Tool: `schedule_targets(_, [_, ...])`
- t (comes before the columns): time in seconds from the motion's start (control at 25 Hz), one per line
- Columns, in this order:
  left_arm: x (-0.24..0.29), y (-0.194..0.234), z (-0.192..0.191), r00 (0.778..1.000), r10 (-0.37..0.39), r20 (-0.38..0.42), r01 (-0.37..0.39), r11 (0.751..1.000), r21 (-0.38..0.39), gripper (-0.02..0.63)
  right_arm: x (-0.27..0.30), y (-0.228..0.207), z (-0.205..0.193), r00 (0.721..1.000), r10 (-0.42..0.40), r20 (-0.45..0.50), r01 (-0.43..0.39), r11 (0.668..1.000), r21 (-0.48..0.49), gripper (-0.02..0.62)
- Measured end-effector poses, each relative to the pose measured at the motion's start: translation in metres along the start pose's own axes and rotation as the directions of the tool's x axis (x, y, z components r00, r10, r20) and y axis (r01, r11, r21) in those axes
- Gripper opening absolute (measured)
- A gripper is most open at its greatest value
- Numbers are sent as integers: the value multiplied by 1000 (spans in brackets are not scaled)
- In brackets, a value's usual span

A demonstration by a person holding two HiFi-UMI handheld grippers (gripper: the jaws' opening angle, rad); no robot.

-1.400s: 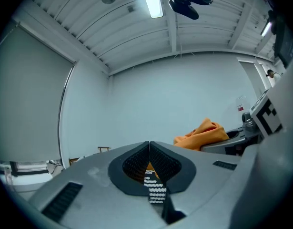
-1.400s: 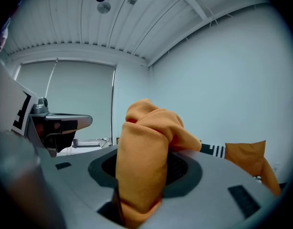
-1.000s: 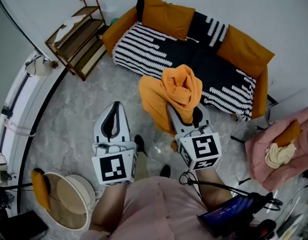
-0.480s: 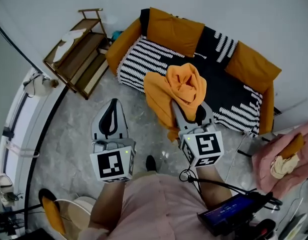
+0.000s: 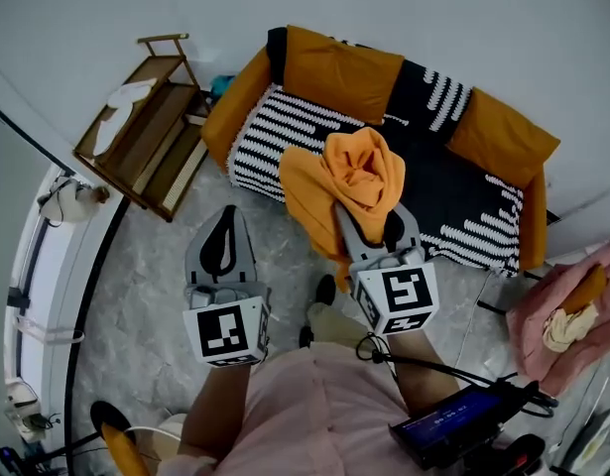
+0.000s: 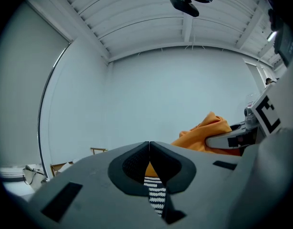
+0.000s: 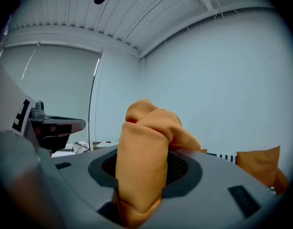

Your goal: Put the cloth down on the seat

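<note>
Your right tool was clenched on the bunched cloth, held up on the near side of the seat. Your left tool was closed, empty. Reaching over and setting it down remained.

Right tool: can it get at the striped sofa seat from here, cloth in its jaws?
Probably yes. The right tool, shut on the bunched orange cloth, hangs just before the black-and-white striped sofa seat, and nothing stands between them. The left tool, shut and empty, sits off to the side.
</note>
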State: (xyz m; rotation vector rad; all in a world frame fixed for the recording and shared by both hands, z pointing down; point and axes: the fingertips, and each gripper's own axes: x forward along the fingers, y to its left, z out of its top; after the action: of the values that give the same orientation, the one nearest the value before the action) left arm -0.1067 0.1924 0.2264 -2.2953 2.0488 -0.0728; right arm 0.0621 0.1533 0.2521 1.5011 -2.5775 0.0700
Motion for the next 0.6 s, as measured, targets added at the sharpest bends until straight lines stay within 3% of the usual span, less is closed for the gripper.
schedule_targets(0.24, [57,8,-17,999,-23,-23,24,1000,6,11,53,-22,-9,1000,-12,-19,12,1000,8,192])
schedule_targets(0.6, [198,16,-19,997,-68,-36,70,996,49,11,172,-89,-9,998,-20,-59,22,999,42,192])
